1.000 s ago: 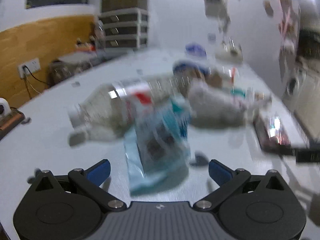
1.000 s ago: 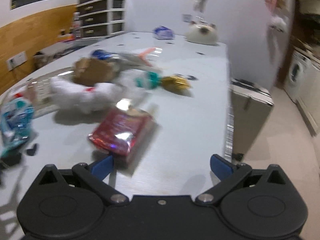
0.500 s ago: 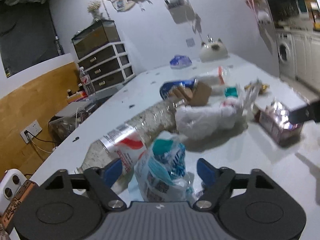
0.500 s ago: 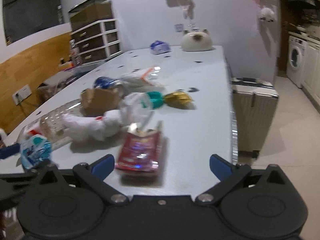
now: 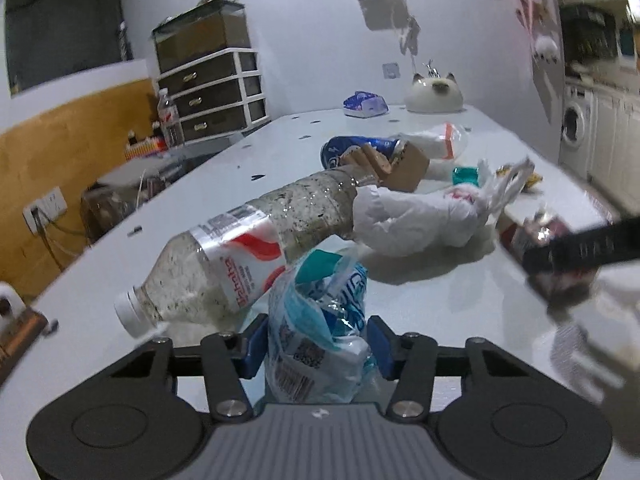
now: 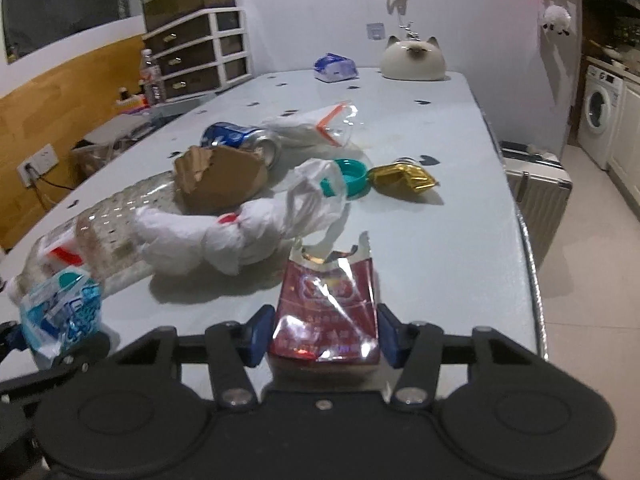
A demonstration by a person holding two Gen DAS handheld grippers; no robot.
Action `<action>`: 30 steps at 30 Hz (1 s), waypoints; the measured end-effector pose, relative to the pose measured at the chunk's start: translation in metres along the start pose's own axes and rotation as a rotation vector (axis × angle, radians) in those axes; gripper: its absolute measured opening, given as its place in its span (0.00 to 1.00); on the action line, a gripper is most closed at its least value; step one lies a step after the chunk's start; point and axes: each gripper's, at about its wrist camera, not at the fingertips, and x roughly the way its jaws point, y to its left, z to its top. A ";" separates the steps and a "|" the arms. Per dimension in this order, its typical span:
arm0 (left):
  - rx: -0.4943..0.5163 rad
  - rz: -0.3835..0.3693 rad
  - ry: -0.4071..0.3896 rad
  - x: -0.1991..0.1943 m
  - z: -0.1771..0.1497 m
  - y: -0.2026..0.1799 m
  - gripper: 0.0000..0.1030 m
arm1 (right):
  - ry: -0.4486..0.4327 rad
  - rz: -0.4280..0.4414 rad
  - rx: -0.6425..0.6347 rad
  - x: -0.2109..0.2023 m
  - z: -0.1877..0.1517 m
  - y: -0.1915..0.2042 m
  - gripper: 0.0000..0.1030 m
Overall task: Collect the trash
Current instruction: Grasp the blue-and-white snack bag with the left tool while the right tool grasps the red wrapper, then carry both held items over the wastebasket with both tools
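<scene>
The left gripper (image 5: 316,342) has just been closing and now grasps the blue wrapper (image 5: 320,332), low at 6 o'clock on the surface (image 5: 440,300). The right gripper (image 6: 324,334) has also been closing and grasps the red packet (image 6: 326,312). A plastic bottle (image 5: 248,256) lies at 10 o'clock of the wrapper.

Dim, bluish indoor light, soft shadows under the litter, fisheye bending and blur toward the edges.
</scene>
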 end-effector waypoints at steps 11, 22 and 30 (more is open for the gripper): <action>-0.157 -0.086 -0.015 -0.041 0.001 -0.010 0.50 | -0.041 0.017 -0.072 -0.052 -0.027 -0.016 0.52; -0.135 -0.119 -0.086 -0.095 -0.001 -0.052 0.49 | -0.125 0.003 -0.027 -0.115 -0.051 -0.063 0.52; -0.088 -0.202 -0.134 -0.126 0.000 -0.108 0.49 | -0.189 -0.066 0.017 -0.168 -0.076 -0.117 0.52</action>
